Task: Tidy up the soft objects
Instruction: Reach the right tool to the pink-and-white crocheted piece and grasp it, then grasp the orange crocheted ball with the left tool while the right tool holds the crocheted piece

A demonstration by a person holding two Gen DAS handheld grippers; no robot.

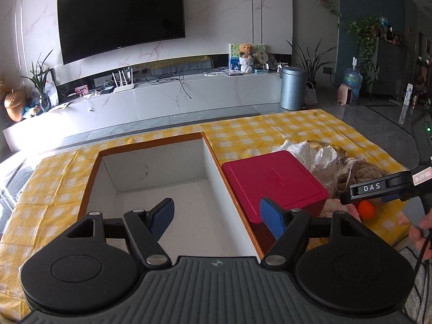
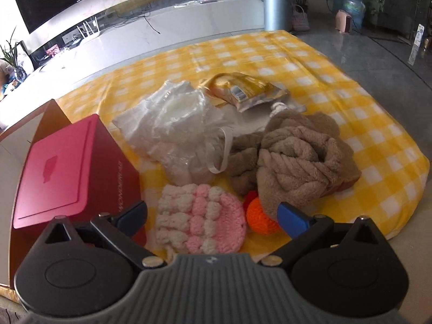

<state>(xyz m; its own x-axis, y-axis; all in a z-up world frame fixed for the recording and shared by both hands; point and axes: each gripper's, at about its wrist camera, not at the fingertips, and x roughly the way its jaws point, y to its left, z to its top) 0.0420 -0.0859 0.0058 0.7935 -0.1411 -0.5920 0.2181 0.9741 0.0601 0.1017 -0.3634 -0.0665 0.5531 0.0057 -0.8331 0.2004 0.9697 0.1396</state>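
Both grippers wide open, nothing held; soft items heaped on the yellow checked cloth [image 2: 337,62].

Left gripper [image 1: 217,216] hangs over the white-lined open box [image 1: 162,189], jaws spread, nothing between them; the red lidded box [image 1: 272,183] sits just beside the open box. Right gripper [image 2: 213,216] points down at the pink-and-white crochet piece [image 2: 202,221], jaws spread to either side, pads not pressing it. Orange knit ball [image 2: 262,216] touches the brown fleece bundle [image 2: 297,156]; a clear plastic bag [image 2: 178,124] and a gold packet [image 2: 243,89] lie behind.
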